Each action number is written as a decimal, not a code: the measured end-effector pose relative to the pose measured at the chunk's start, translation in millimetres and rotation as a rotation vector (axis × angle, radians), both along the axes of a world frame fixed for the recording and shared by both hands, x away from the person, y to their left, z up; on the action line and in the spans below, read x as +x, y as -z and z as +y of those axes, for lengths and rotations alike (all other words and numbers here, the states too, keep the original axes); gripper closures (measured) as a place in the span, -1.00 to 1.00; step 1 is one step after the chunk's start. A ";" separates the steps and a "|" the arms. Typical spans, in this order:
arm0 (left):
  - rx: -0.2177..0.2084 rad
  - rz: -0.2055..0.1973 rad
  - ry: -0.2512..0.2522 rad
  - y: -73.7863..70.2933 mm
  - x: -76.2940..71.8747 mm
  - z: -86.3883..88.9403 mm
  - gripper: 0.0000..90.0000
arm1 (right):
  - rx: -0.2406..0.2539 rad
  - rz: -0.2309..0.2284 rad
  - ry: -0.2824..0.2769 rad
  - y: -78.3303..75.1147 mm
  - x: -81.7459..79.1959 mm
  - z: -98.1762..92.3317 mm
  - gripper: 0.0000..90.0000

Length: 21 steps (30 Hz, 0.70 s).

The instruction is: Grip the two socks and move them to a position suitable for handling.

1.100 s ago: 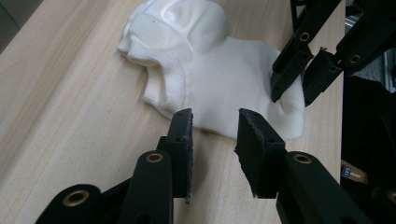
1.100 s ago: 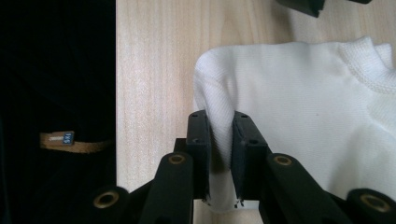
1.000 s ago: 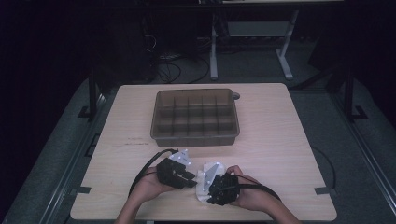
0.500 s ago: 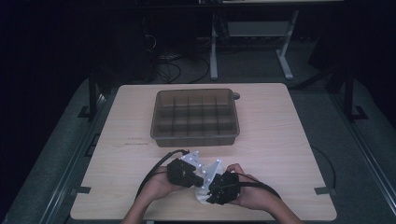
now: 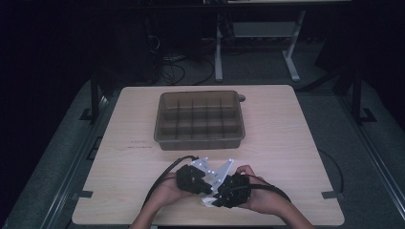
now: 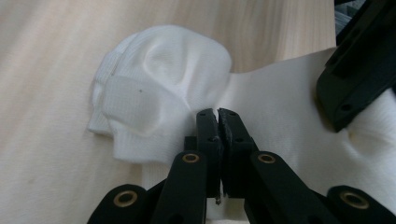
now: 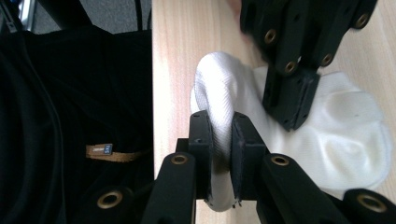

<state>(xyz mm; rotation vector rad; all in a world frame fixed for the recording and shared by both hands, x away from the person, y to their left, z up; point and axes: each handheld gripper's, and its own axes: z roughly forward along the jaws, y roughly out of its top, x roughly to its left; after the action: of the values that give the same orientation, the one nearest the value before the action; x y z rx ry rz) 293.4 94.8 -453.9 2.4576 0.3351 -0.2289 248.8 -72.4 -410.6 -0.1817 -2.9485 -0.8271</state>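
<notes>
High view: both grippers meet over a white sock (image 5: pixel 210 198) at the surface's (image 5: pixel 296 157) near edge. Left gripper (image 6: pixel 218 122) fingers have just closed, pinching a fold of its fabric; right gripper (image 7: pixel 220 135) fingers clamp its cuff. Likely step: folding or rolling; next, draw the fabric together without losing either grip.

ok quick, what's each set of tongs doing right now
left tongs: shut on the white sock
right tongs: shut on a fold of the same sock

likely a lab: dark room, bare wooden table (image 5: pixel 286 143), floor cables (image 5: pixel 172 71).
</notes>
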 end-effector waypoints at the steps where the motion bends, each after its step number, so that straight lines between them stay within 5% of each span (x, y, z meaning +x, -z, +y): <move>1: -0.007 -0.003 0.007 0.7 -1.9 -0.5 0.95 | 0.005 -0.003 -0.002 -0.7 -0.3 -0.3 0.78; 14: -0.060 -0.054 -0.046 -21.8 1.6 16.1 0.94 | -0.001 0.010 -0.012 -7.6 -6.9 2.7 0.78; 21: -0.041 -0.043 -0.084 -15.3 7.3 20.4 0.93 | -0.004 0.011 -0.025 -14.8 -11.6 7.1 0.78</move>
<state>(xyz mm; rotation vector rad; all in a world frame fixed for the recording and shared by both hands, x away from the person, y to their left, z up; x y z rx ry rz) 300.7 115.1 -438.5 2.3983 0.4095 -0.1461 237.2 -65.2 -395.8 -0.1494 -2.9364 -0.8147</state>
